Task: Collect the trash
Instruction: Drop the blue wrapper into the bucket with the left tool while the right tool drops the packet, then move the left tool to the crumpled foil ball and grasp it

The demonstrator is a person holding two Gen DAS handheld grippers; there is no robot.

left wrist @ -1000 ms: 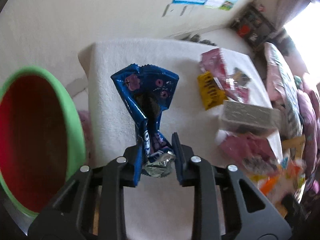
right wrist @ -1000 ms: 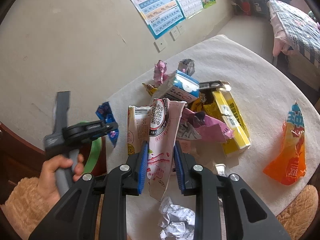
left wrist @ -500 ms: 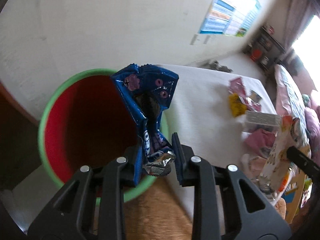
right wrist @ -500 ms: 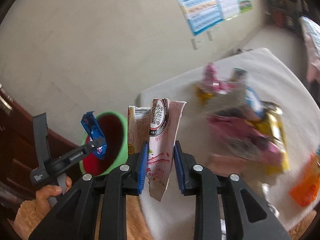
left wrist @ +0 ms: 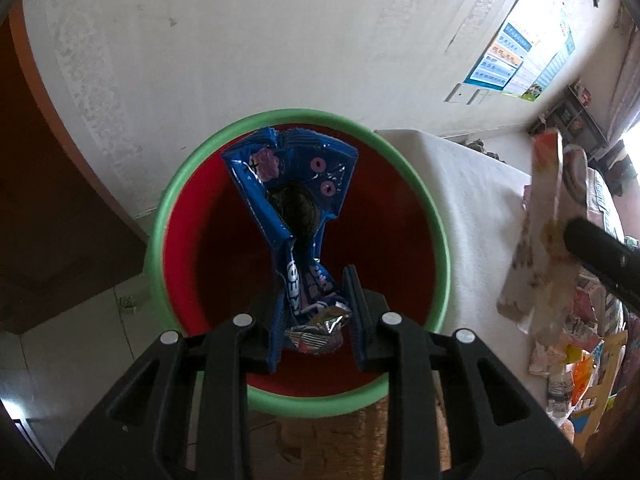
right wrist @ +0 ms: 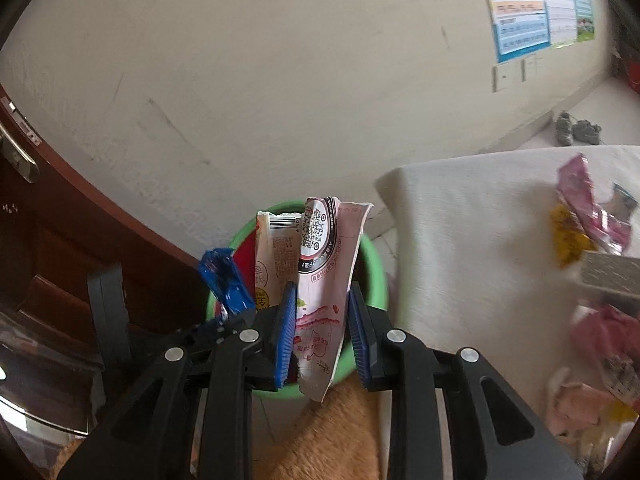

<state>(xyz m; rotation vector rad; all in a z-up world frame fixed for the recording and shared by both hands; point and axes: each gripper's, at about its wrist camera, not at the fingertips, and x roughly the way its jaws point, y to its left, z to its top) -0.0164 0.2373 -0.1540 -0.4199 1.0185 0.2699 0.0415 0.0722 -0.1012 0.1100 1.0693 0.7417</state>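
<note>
My left gripper (left wrist: 316, 316) is shut on a crumpled blue cookie wrapper (left wrist: 294, 200), held over the mouth of a red bin with a green rim (left wrist: 304, 402). My right gripper (right wrist: 320, 332) is shut on a flattened pink and white carton (right wrist: 320, 276), close above the same bin (right wrist: 374, 268). In the right wrist view the blue wrapper (right wrist: 226, 280) and the left gripper's black body sit just left of the carton. In the left wrist view the carton (left wrist: 540, 240) hangs at the right, over the table's edge.
A table with a white cloth (right wrist: 472, 248) stands right of the bin, with several wrappers and boxes (right wrist: 588, 216) piled on it. A dark wooden door (right wrist: 48, 240) is at the left, a pale wall behind. Fuzzy orange fabric (right wrist: 328, 436) lies below the grippers.
Both grippers have swung left, off the table and over the bin, each keeping its piece of trash. The bin moved from the left edge to the middle of both views.
</note>
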